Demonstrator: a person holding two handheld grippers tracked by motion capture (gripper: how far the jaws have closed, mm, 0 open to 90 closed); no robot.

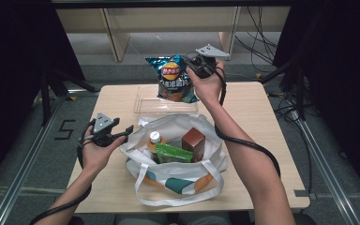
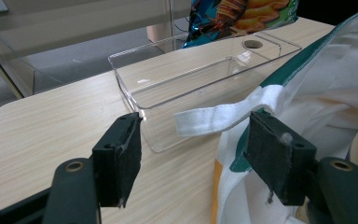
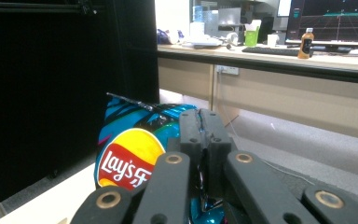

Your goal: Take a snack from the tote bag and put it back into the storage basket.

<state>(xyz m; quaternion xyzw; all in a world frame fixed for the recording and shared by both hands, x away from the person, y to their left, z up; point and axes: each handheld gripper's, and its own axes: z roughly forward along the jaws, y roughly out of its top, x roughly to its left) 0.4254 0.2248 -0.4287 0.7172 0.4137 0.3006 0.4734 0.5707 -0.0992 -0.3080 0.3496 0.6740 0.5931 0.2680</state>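
Clamped on the top edge of a blue Lay's chip bag (image 1: 172, 77) are the right tongs (image 1: 198, 65), pressed tight together, and the bag is held up in the air above a clear plastic tray (image 1: 143, 104) at the far side of the surface (image 1: 262, 140). Spread apart with nothing gripped are the left tongs (image 1: 124, 132), kept just beside a white tote bag (image 1: 178, 180). One white strap (image 2: 223, 114) is seen between them. Inside the tote, a bottle (image 1: 154, 139), a green packet (image 1: 174, 152) and a brown box (image 1: 193, 140) are packed.

Grey floor (image 1: 23, 140) around a light wooden table (image 1: 262, 154). Black curtains (image 1: 14, 51) flank it. Behind, a long desk (image 3: 279, 56) carries monitors (image 3: 338, 14).
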